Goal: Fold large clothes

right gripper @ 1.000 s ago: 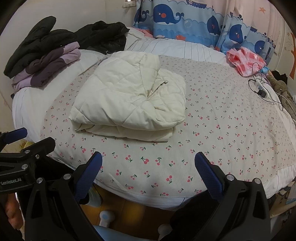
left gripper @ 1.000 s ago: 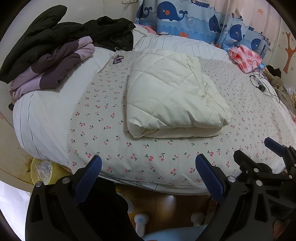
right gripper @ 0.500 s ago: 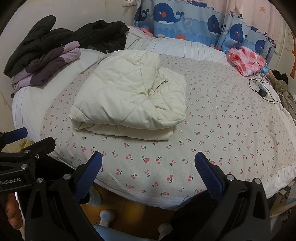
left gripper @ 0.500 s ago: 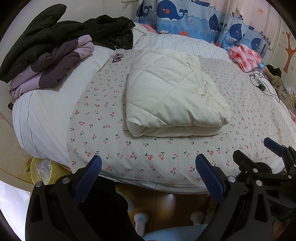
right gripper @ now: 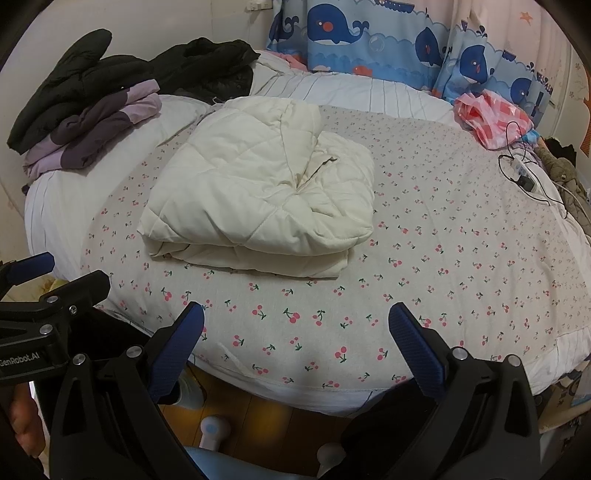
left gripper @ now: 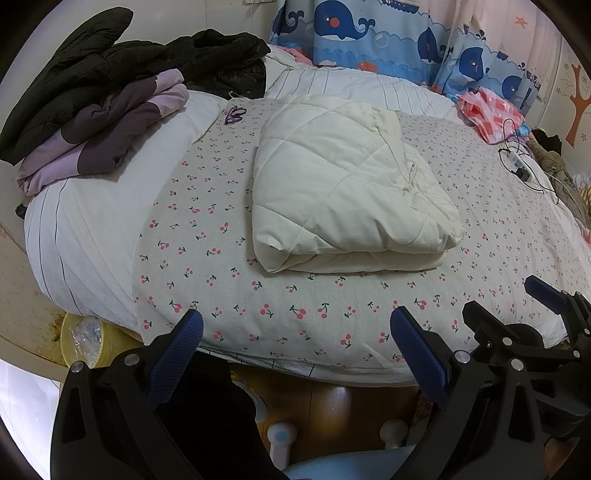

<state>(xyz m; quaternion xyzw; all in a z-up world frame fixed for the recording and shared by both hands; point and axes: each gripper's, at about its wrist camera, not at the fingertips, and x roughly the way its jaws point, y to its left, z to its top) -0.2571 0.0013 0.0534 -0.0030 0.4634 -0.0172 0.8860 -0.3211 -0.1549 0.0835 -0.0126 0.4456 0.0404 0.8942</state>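
Bedroom, whale curtain (left gripper: 373, 33) behind a bed (left gripper: 258, 295) in cherry-print cover. Left wrist view: folded cream quilted garment (left gripper: 343, 188) lying mid-bed; black jacket (left gripper: 110, 70) and purple garment (left gripper: 103, 129) piled at far left. Left gripper (left gripper: 295, 332) low over the bed's near edge, fingers spread wide, holding nothing. Right wrist view: same cream bundle (right gripper: 258, 192) ahead and left; pink bag (right gripper: 491, 118) far right. Right gripper (right gripper: 295, 328) likewise spread apart, empty, short of the garment.

Whale curtain (left gripper: 388, 33), pink bag (right gripper: 491, 118), charger cable (right gripper: 521, 173) — bed's far side.
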